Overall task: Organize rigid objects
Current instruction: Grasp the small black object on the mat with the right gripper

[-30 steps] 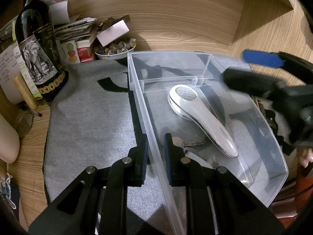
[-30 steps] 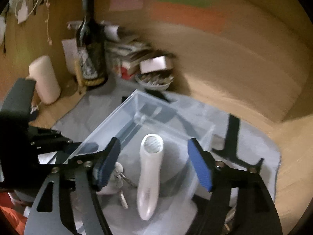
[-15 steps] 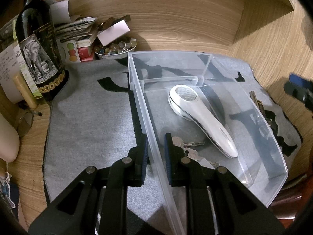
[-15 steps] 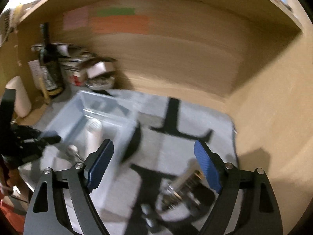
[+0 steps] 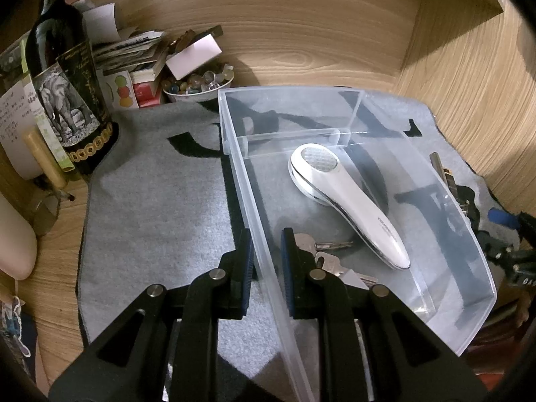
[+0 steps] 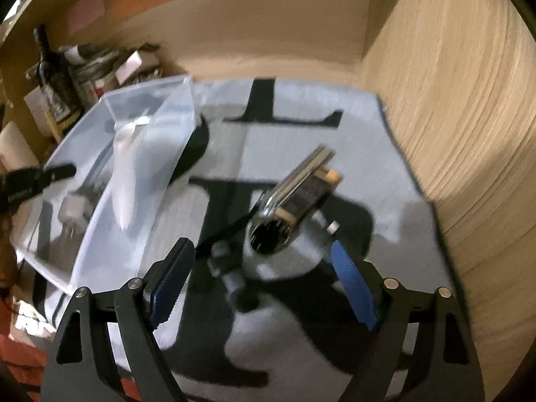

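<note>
At the far left of the left wrist view a dark wine bottle [image 5: 63, 97] with an elephant label stands upright on the wooden table [image 5: 57, 234], with stacked papers and small boxes [image 5: 134, 67] behind it and a bowl of small stones [image 5: 197, 82] just to their right. A grey mat [image 5: 150, 207] with black markings covers the table's middle. On the mat sits a clear plastic bin [image 5: 469, 251], divided by a low inner wall into a far compartment and a larger near one. The left tongs [image 5: 266, 254] are clamped together on the bin's left wall, one pad outside and one inside. In the near compartment lie a bunch of keys [image 5: 321, 251], just beside the inner pad, and a white handheld device [image 5: 348, 197] with a mesh head, lying diagonally with its head toward the divider. To the right of the bin, on the mat, the right wrist view shows a blurred metallic object [image 6: 294, 191] with a dark cord attached; what it is cannot be told. The right tongs [image 6: 264, 278] hang just short of it with their blue pads wide apart, having just been opening, and nothing is pressed between them. A wooden side panel [image 6: 469, 100] closes the right edge.
</note>
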A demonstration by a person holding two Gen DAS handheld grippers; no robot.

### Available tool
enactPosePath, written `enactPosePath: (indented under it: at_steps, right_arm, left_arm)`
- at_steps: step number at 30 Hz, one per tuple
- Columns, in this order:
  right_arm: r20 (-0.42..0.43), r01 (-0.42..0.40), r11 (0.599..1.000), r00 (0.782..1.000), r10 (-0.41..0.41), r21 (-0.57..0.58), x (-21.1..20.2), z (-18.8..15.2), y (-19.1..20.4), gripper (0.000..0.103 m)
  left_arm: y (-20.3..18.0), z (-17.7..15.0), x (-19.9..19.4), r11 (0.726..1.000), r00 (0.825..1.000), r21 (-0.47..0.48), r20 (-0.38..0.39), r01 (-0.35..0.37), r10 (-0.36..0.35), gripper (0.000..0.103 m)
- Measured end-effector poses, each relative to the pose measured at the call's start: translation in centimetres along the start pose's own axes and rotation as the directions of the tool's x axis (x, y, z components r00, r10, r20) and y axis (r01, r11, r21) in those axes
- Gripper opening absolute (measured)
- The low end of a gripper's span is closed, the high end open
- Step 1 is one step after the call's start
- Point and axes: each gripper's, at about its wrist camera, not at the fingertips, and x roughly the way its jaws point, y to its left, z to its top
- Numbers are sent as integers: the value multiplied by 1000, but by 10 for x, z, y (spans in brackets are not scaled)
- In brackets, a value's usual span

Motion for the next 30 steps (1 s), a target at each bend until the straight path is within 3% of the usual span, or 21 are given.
enactPosePath:
  at_steps: [3,5,11,21,30]
  right_arm:
    - [-30,-26,1000,999,26,0,8,-5,3,69]
    - [-62,-50,999,997,50,-1,14,-6,5,54]
    - [-113,-89,996,990,88,-1,27,-6,5,24]
    - [-18,-73,997,997,73,-29,5,0,8,23]
    - [89,-53,994,994,62,-92,-16,37,18,23]
  left_arm:
    - [0,0,0,1000,1000,0,-1,0,0,16]
    - [0,0,-1,1000,1000,-3,-1,0,0,16]
    - [0,0,-1,1000,1000,-3,0,1,-1,16]
    - [1,0,-1,1000,1000,-6,1,5,-5,16]
    - [0,1,-1,1000,1000,-7,2,4,-4,16]
